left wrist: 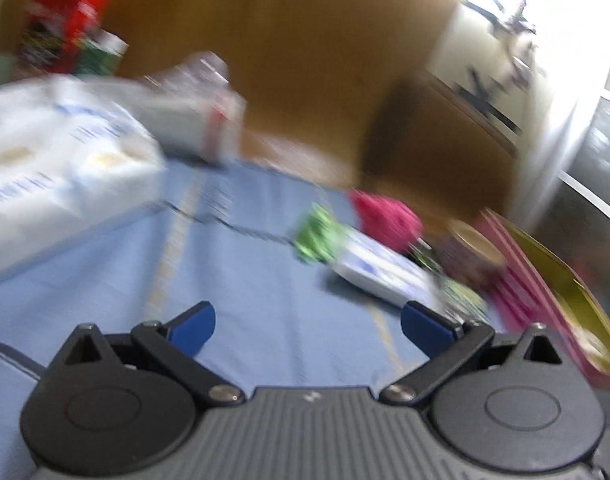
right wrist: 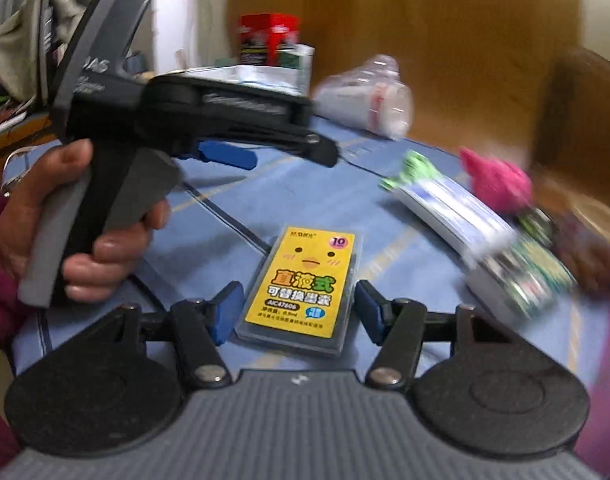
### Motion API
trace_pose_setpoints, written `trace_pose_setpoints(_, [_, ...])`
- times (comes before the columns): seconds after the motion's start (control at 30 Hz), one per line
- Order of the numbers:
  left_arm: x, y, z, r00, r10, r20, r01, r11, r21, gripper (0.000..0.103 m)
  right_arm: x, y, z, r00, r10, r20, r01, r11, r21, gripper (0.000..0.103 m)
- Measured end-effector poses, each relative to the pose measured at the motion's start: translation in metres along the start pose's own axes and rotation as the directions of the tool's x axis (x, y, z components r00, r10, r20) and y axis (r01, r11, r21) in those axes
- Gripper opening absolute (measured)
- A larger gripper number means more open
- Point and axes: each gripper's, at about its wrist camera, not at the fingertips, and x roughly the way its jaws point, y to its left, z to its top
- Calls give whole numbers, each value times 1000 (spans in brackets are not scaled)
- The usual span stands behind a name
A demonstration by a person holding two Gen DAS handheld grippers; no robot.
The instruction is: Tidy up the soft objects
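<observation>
Left gripper (left wrist: pixel 307 330): jaws spread wide over bare blue cloth (left wrist: pixel 265 288), nothing between them. In the right wrist view it is the black tool a hand (right wrist: pixel 45 224) carries above the cloth's left side.

Right gripper (right wrist: pixel 295 314): jaws apart, blue pads (right wrist: pixel 227 312) flanking the near end of the yellow card (right wrist: pixel 305 280); they look just clear of it, so I judge it released, not clamped.

Card: flat on the cloth near its front edge, long axis running away from the right gripper, slightly tilted right.

Soft things: the green tuft (right wrist: pixel 415 168) and pink pompom (right wrist: pixel 497 182) lie toward the cloth's right side, ahead and right of both grippers, touching the white-blue box (right wrist: pixel 457 212).

Box axis: diagonal, from the tuft down to the right.

Nearer hand: the right, by my reading; a swing right and forward should reach them.

Blur: strong; the items' exact outlines are unclear.
</observation>
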Motion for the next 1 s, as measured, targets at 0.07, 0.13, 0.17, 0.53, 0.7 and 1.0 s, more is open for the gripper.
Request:
trace_pose_setpoints(0.07, [4,-6,-3,999,-39,-38,39,999,8,103,-9,-10,-9,1000,-16,12,15,998,62,64])
trace_pose_setpoints(0.13, [5,-12,-7,999,-30,-43,31,999,27,103,-15,-17,-14,999,-28,25,25,995,92,64])
trace_pose_setpoints(0.17, [5,-15,-8,999,-24,-45,25,999,33,103,-16,-18,-15,999,-34,28,31,994,100,64])
trace_pose_setpoints(0.53, [0,-32,-17,998,25,-49,-22,998,65,102,-20,-27,-17,998,-13,59,4,988,154,61])
trace_pose_setpoints(0.7, [-2,-37,-19,998,20,-65,-18,999,44,103,-23,-31,-20,998,-17,59,5,983,184,60])
trace_pose_setpoints(1.0, [0,-59,-23,984,-76,-161,82,996,32,103,-20,-27,-19,998,-38,51,30,989,142,60])
